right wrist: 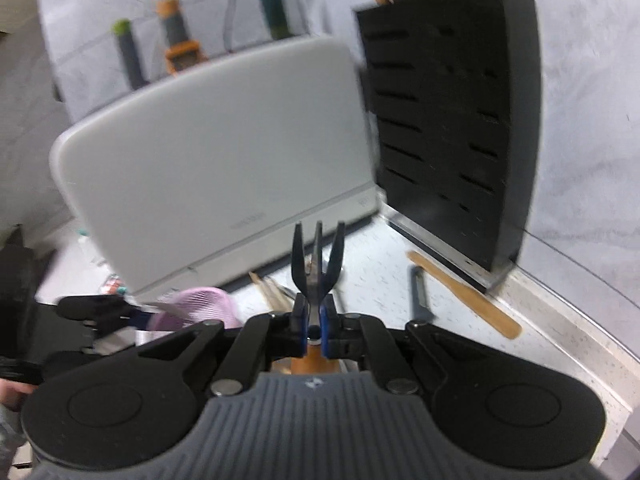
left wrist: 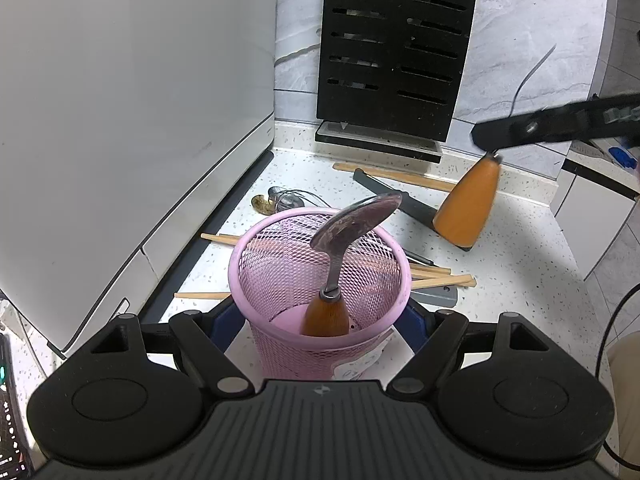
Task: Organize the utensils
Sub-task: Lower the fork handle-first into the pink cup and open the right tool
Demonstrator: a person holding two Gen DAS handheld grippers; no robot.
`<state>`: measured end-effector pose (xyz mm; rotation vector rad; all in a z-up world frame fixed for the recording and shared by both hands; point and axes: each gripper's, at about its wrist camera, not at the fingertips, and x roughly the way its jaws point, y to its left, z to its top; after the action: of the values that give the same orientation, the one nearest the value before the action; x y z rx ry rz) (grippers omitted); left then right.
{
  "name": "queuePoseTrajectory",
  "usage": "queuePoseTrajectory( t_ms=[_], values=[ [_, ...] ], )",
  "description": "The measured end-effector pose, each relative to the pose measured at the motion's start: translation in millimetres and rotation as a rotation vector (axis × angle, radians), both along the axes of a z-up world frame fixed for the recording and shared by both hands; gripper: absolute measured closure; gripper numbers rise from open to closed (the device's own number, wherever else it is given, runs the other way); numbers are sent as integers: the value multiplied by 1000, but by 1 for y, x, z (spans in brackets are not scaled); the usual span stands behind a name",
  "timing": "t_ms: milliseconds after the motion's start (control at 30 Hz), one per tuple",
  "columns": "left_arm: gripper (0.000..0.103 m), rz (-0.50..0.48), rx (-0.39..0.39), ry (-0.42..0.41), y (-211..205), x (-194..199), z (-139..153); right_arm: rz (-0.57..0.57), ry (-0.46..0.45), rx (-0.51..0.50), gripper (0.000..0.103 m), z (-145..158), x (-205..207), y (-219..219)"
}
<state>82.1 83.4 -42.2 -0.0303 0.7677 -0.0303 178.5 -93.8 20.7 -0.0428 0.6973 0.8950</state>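
My left gripper [left wrist: 320,318] is shut on a pink mesh cup [left wrist: 320,276] and holds it by its sides. A spoon with a wooden handle [left wrist: 344,248] stands in the cup, handle down, bowl up. My right gripper [right wrist: 314,320] is shut on the metal neck of a fork [right wrist: 318,260] with a wooden handle, tines pointing away. In the left wrist view the right gripper [left wrist: 492,140] hangs above the counter at the right with the fork's orange handle [left wrist: 468,204] pointing down. The pink cup [right wrist: 204,306] shows at the left in the right wrist view.
A black slotted knife block [left wrist: 396,52] stands at the back wall. A white appliance [left wrist: 120,120] fills the left. Chopsticks [left wrist: 436,276], a dark knife [left wrist: 396,200] and spoons [left wrist: 280,200] lie loose on the speckled counter [left wrist: 520,264]. A wooden spatula [right wrist: 464,294] lies near the block.
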Motion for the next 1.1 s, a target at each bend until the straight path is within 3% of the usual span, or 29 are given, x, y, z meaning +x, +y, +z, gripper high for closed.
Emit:
queuePoseTrajectory(
  t_ms=[233, 500, 767, 1100],
  values=[
    [11, -3, 0, -6, 0, -2, 0, 91, -40, 62, 101, 23, -26, 15],
    [12, -9, -2, -7, 1, -3, 0, 121, -91, 71, 101, 28, -20, 46],
    [11, -10, -3, -8, 1, -3, 1, 158, -62, 58, 101, 10, -10, 71],
    [11, -9, -5, -7, 1, -3, 1, 244, -84, -54, 101, -20, -8, 92]
  ],
)
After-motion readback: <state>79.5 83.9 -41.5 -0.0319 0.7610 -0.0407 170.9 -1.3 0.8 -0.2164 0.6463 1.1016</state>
